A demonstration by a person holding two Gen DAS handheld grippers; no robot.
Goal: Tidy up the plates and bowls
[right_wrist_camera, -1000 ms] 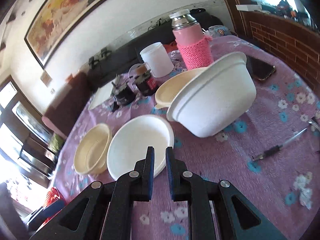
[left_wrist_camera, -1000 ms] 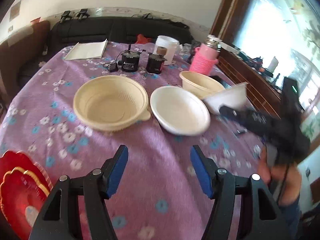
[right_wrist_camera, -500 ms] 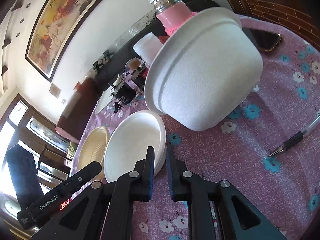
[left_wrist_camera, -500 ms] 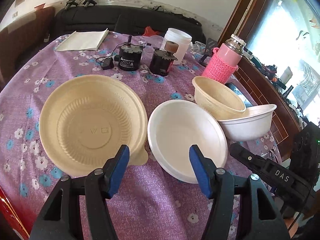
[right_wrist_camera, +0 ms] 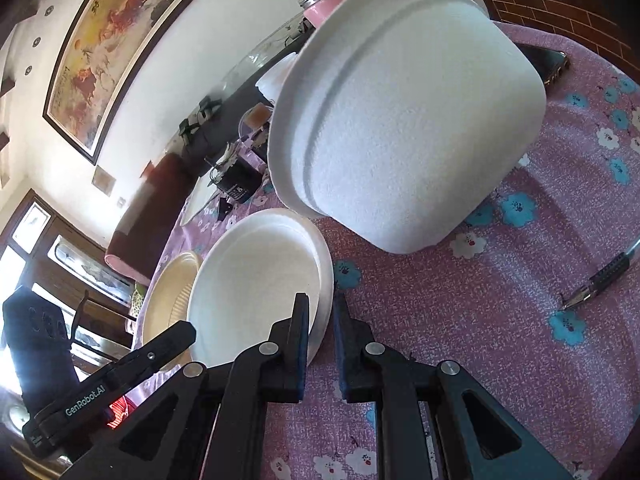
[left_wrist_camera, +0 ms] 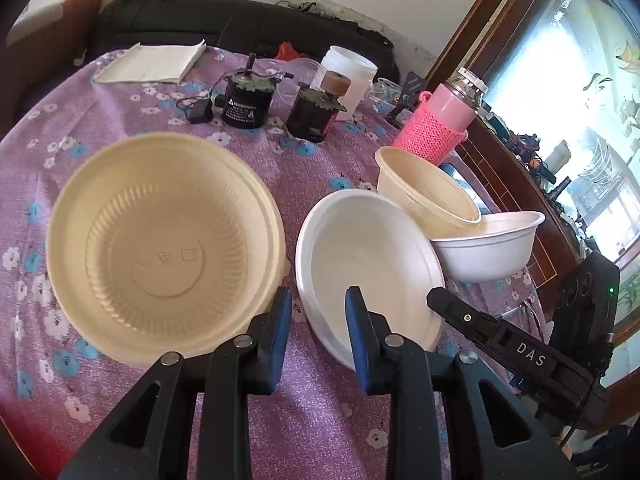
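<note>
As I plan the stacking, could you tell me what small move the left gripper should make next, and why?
Probably close the left gripper on the white foam plate. Its blue pads straddle the plate's near rim with a gap on either side, so a pinch should secure the plate for lifting, perhaps toward the cream plastic bowl beside it.

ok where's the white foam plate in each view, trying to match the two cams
Left wrist: the white foam plate lies centre-right, just beyond the left gripper, with the big cream bowl to its left.
Right wrist: the same plate sits lower centre-left, its rim between the fingers of the right gripper.
Shared landmark: the deep white foam bowl, to the plate's right in both views.
</note>
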